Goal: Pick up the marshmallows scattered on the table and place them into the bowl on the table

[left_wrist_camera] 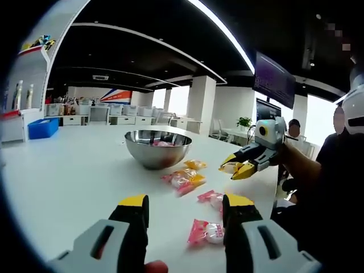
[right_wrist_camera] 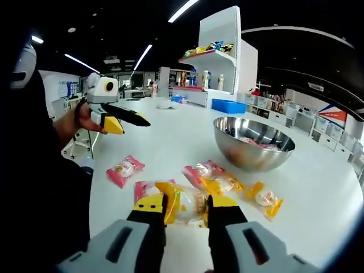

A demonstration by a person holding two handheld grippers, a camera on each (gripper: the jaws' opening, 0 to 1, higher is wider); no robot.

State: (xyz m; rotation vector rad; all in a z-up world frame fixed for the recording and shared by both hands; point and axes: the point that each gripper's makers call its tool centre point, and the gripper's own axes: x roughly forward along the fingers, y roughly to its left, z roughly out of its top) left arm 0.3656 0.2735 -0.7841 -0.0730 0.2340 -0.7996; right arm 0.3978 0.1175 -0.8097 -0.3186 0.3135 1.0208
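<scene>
1. A large white table (left_wrist_camera: 68, 170) stands in an open office with white pillars, white cabinets, a blue bin (left_wrist_camera: 42, 128) and ceiling strip lights.
2. The steel bowl (left_wrist_camera: 157, 147) sits on the table with pink-wrapped sweets already inside it.
3. The left gripper (left_wrist_camera: 185, 206) hovers above the table with its yellow-tipped jaws spread wide and nothing between them; a pink marshmallow packet (left_wrist_camera: 205, 232) lies just beside its right jaw.
4. The right gripper (right_wrist_camera: 185, 205) has its jaws closed in on a yellow-wrapped marshmallow (right_wrist_camera: 183, 203), which sits pinched between the tips. In the left gripper view this gripper is raised above the table to the right of the bowl, with the yellow packet at its tips.
5. More wrapped marshmallows lie scattered near the bowl: a pink and orange cluster (left_wrist_camera: 183, 180), an orange one (right_wrist_camera: 264, 198) and a lone pink one (right_wrist_camera: 125, 169) farther off.
6. A person's hand and dark sleeve (left_wrist_camera: 318, 187) cover the table's right edge, and the shelf items (right_wrist_camera: 207, 48) are too small to make out.
</scene>
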